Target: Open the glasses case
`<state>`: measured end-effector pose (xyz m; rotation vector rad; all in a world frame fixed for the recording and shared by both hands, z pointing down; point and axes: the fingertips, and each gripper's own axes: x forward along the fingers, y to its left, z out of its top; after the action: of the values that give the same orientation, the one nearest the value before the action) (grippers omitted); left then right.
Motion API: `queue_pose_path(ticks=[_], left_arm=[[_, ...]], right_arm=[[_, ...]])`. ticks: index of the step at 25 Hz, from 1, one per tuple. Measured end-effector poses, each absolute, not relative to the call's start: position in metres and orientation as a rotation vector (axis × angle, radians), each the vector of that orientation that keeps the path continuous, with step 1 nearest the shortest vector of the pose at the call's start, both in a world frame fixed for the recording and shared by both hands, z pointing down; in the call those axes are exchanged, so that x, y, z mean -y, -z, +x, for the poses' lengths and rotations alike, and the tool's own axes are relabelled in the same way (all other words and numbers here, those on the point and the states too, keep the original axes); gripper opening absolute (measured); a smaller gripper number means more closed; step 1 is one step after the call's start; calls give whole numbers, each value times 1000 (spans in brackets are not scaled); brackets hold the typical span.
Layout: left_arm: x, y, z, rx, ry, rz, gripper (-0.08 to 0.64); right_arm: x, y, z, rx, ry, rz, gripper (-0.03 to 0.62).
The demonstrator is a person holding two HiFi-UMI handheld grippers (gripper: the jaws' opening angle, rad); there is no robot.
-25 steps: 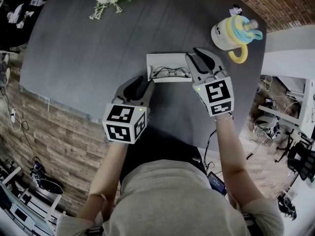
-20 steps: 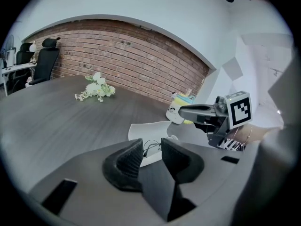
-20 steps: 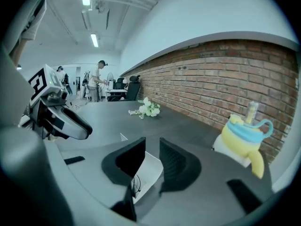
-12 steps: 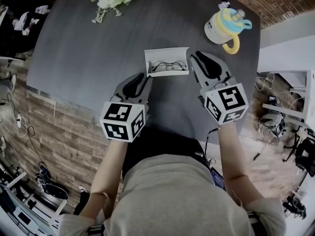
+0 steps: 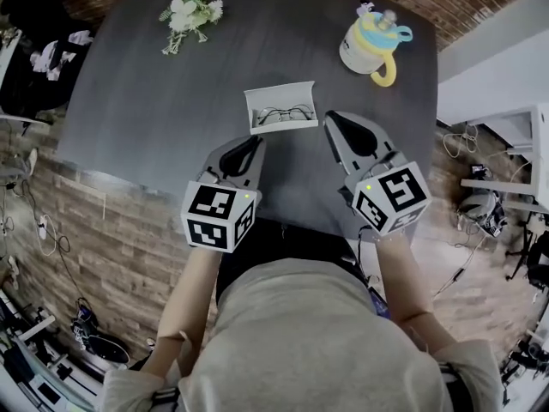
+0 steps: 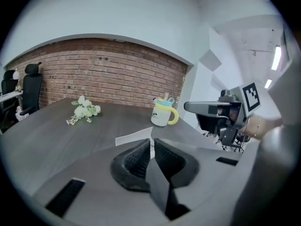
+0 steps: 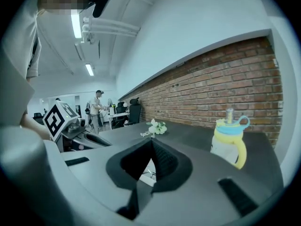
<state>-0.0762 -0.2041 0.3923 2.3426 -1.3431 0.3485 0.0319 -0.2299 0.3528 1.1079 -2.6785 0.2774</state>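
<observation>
Nearest to me, the person's forearms reach out over the near edge of the dark table [image 5: 154,101], each hand carrying a gripper topped by its marker cube.

The left gripper [image 5: 255,144] has just been closing its jaws. In the left gripper view [image 6: 152,142] the ribbed pads stand together with nothing between them. The right gripper [image 5: 333,120] has just been closing too. The right gripper view [image 7: 152,144] shows its black pads meeting at the tips, also empty. Both grippers hang above the table, side by side, tips pointing away from the person.

Just beyond the tips and between the two grippers lies the white glasses case [image 5: 281,106]. It is already open, lid tilted up on the far side, and a pair of thin-framed glasses [image 5: 283,114] rests inside. Neither gripper touches it. The left tips are close to its near left corner, and the right tips sit just off its right end. From the left gripper I see only a white sliver of the case [image 6: 134,137] behind the pads.

Farther off, a sprig of white flowers [image 5: 190,11] lies at the far left of the table. A yellow-handled sippy cup [image 5: 367,45] with a blue lid stands at the far right. Behind them runs a brick wall [image 6: 108,69].
</observation>
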Motion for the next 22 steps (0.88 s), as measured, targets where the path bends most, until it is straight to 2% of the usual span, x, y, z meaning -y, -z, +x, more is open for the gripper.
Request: queue_pose_path(ticks=[5,9,22], left_arm=[[199,-384,-70,1360,-381,2381,40],[195,-373,-67,1358,-280,2364,40],[184,-384,-54,1350,-300,2308,40]], right_arm=[[210,-348,34,2717,-404,1145,5],[196,-348,32,2750,-463,1132,5],[178,-361,32,2700,-422,1077,5]])
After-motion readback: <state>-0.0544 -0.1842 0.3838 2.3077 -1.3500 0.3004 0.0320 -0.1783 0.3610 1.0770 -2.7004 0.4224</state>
